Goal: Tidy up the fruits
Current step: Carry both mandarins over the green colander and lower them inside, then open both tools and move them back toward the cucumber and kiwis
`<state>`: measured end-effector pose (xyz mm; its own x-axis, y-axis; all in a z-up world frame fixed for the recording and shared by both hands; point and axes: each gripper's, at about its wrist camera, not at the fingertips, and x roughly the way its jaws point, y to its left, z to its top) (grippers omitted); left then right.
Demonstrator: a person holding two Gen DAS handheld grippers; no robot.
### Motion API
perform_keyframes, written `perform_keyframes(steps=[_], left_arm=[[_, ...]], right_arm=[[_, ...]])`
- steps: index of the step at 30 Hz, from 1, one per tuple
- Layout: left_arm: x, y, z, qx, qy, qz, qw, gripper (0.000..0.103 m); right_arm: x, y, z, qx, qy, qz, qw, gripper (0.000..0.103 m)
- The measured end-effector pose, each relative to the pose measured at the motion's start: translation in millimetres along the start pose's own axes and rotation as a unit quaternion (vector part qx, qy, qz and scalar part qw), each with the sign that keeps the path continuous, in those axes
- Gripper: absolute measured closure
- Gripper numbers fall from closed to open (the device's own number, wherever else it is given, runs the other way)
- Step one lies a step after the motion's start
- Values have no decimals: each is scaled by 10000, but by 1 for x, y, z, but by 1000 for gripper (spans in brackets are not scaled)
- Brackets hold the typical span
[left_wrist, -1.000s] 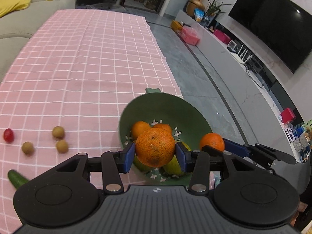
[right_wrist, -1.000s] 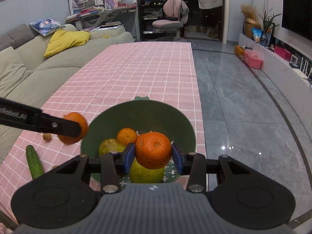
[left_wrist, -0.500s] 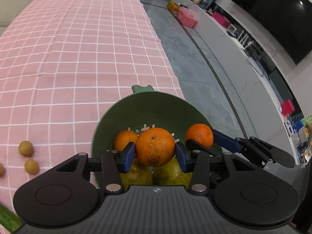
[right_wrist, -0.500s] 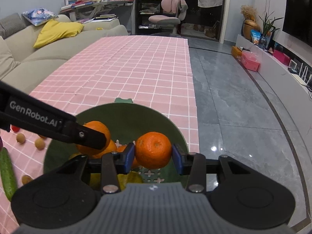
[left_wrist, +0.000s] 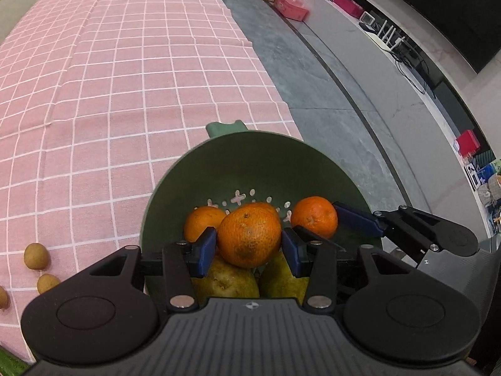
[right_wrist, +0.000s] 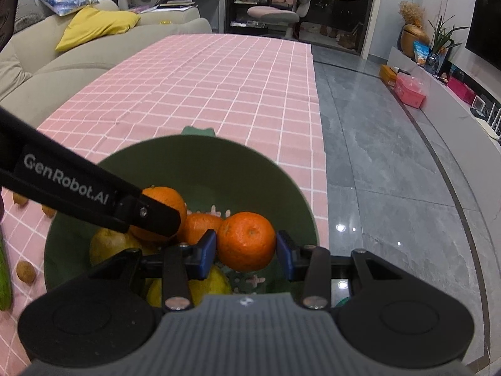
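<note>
On the pink checked counter (left_wrist: 125,78), the green colander (left_wrist: 250,163) already holds pears and 1 orange. Left tongs (left_wrist: 249,247) and right tongs (right_wrist: 245,249) each grip an orange above it, unreleased; small brown fruits (left_wrist: 37,255) remain outside.

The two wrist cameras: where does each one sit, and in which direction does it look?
Left wrist: sits on the left gripper, looking forward and down into the green colander; its own fingers clamp an orange.
Right wrist: sits on the right gripper, looking along the pink tablecloth toward a sofa; its fingers clamp another orange.
Shared: the colander, both oranges, each other's gripper.
</note>
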<state>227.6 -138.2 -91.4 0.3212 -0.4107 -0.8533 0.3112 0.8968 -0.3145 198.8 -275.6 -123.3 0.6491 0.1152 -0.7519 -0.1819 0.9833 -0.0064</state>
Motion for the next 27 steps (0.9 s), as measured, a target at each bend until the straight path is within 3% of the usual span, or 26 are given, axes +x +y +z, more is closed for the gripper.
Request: perform_keyframes(steps=[5, 11, 15, 24, 27], left_arm=[[2, 0, -4, -65, 56, -84, 9999, 51], [-4, 0, -8, -42, 2, 130, 9999, 50], [-8, 4, -10, -194, -22, 42, 9998, 43], [-35, 0, -19, -168, -259, -171, 9994, 41], [-55, -3, -24, -62, -462, -72, 9989, 40]], right_arm=[[0, 3, -3, -41, 59, -23, 10000, 64], [-4, 6, -4, -75, 36, 2, 10000, 63], [-5, 7, -6, -127, 22, -52, 9999, 63], [-28, 6, -6, -41, -181, -63, 9998, 49], [-42, 9, -4, -21, -363, -93, 9993, 46]])
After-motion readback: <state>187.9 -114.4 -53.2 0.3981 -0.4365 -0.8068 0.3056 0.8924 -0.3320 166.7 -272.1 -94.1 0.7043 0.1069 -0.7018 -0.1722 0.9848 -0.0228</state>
